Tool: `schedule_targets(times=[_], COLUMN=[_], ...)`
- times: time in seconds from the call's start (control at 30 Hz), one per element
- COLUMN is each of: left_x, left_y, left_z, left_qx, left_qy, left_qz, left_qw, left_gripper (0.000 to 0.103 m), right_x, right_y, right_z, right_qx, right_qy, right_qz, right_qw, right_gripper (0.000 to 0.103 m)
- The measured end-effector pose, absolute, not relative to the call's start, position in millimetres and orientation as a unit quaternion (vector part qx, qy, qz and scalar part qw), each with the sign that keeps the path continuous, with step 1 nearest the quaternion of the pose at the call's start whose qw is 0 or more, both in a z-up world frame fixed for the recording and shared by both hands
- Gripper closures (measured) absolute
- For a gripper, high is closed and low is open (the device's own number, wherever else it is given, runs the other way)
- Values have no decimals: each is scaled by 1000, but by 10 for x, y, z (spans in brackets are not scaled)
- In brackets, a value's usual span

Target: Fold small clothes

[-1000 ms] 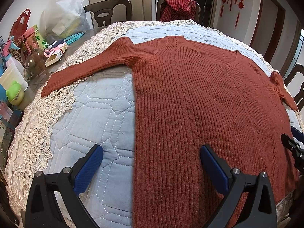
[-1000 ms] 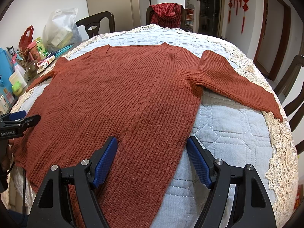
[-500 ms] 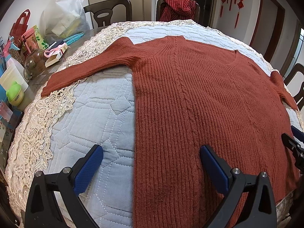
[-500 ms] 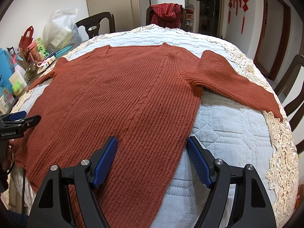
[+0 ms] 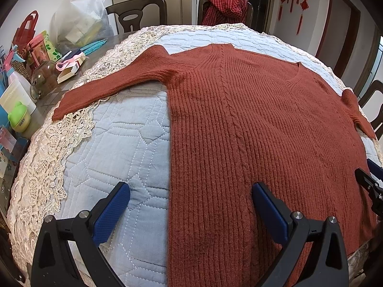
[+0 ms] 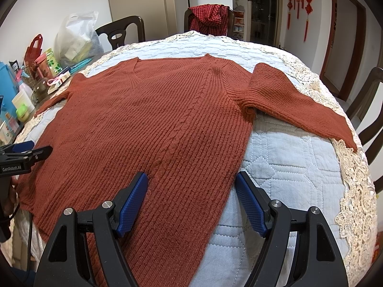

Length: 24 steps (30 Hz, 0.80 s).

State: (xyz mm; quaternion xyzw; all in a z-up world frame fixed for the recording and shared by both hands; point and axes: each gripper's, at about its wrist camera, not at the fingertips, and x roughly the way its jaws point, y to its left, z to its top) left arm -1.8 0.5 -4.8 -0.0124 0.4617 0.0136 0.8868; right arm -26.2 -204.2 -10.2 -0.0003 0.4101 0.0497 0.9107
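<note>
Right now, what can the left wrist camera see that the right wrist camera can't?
Only the left wrist view shows the left tongs from behind, open above the sweater's side edge, and the left sleeve stretched out full length. Only the right wrist view shows the right sleeve full length and the open right tongs. Both show the red sweater flat on the blue quilt and the checked cloth on a chair.

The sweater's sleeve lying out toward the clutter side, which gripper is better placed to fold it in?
Probably the left gripper: open, straddling the sweater edge below that sleeve.
</note>
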Motion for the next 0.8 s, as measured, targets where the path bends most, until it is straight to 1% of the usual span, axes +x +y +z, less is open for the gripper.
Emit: schedule_targets(times=[0.8], left_x=[-27], left_y=[-16], left_z=[-39], left_qx=[-13], left_qy=[461], left_qz=[15], left_qw=[887], left_gripper=[0], right_x=[-277], right_y=[-2034], right_z=[-82], right_qx=[1], right_qy=[409], right_qz=[51], right_qw=[911], right_gripper=[27])
